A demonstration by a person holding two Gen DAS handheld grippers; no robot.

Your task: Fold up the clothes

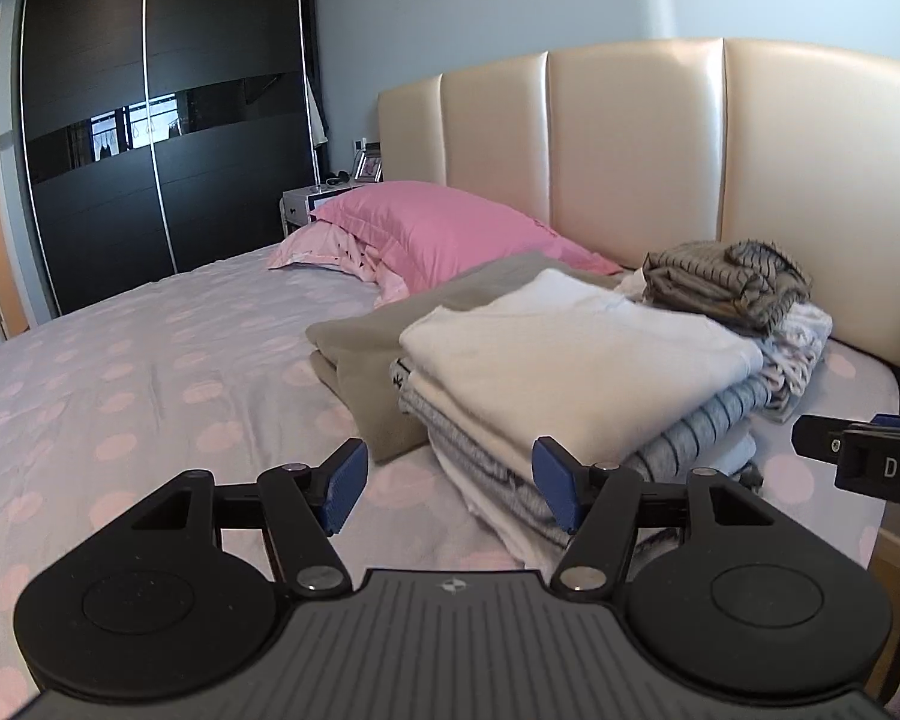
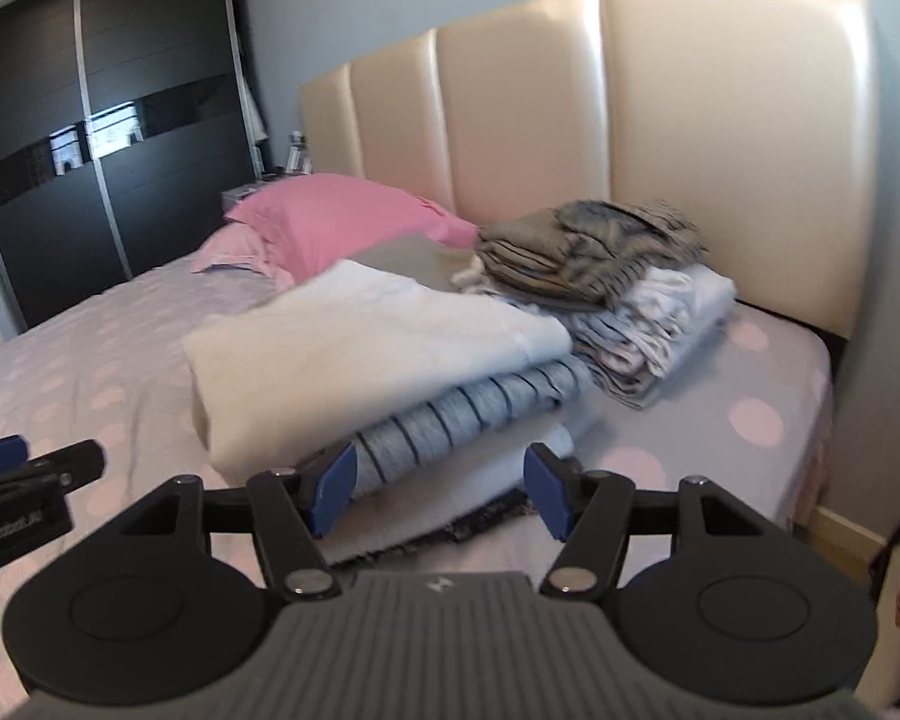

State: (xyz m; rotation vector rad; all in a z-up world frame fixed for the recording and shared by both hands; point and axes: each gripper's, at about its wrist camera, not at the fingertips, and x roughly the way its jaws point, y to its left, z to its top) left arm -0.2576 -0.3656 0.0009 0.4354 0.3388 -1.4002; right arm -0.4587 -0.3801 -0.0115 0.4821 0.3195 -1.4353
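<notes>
Both claws are held spread and empty, left gripper (image 1: pixel 450 483) and right gripper (image 2: pixel 439 489) just short of the folded stack (image 2: pixel 384 372), which lies in front of the headboard (image 2: pixel 690 120). The rumpled striped garment (image 2: pixel 594 246), nearer the headboard, is best pinched by one edge.

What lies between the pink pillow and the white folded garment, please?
A folded khaki garment lies between the pink pillow and white garment, clearest in the left wrist view.

Two low, close wrist views toward one clothes stack (image 1: pixel 570 372).
</notes>
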